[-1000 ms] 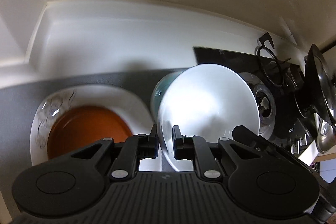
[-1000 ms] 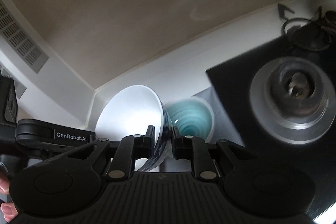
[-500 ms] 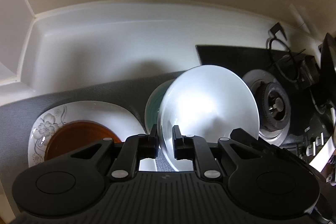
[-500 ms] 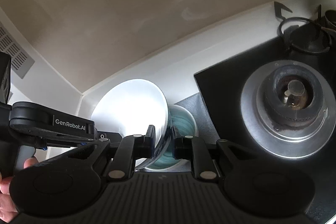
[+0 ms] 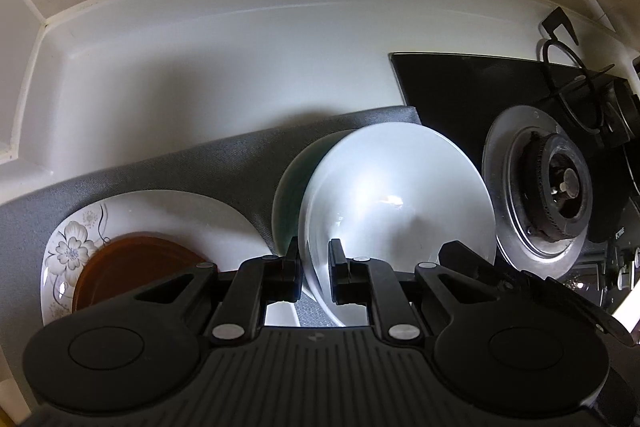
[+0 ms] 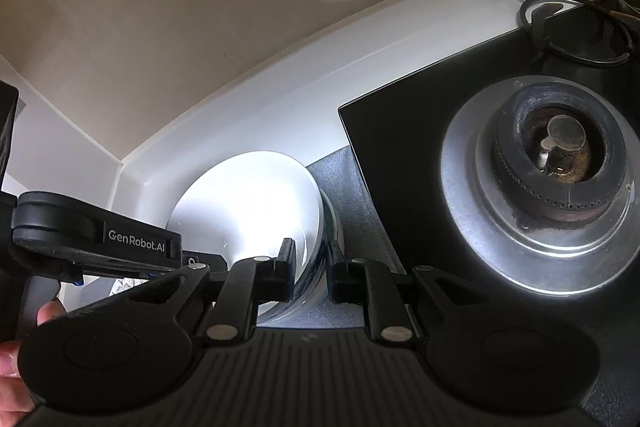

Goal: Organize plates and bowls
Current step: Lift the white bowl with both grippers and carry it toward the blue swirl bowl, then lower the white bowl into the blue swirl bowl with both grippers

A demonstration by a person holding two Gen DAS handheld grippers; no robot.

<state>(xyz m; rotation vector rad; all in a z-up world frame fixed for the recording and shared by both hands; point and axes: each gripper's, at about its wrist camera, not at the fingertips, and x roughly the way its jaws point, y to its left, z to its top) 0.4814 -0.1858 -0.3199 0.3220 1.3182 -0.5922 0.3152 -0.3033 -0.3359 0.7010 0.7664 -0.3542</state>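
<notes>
A white bowl (image 5: 396, 195) is gripped at its rim by both grippers and sits nested in a teal bowl (image 5: 292, 195), whose rim peeks out to the left. My left gripper (image 5: 314, 267) is shut on the white bowl's near rim. My right gripper (image 6: 310, 267) is shut on the opposite rim of the same white bowl (image 6: 248, 203). To the left a white flowered plate (image 5: 80, 247) holds a brown plate (image 5: 136, 263). All rest on a grey mat (image 5: 200, 171).
A black gas hob (image 5: 460, 87) with a silver burner (image 5: 556, 187) lies right of the mat; it also fills the right wrist view (image 6: 552, 163). A white counter (image 5: 200, 67) and its raised back wall run behind. The left gripper's body (image 6: 96, 235) shows in the right wrist view.
The white bowl has come down from above the teal bowl and now sits nested in it. Both grippers moved with it and kept their hold.
</notes>
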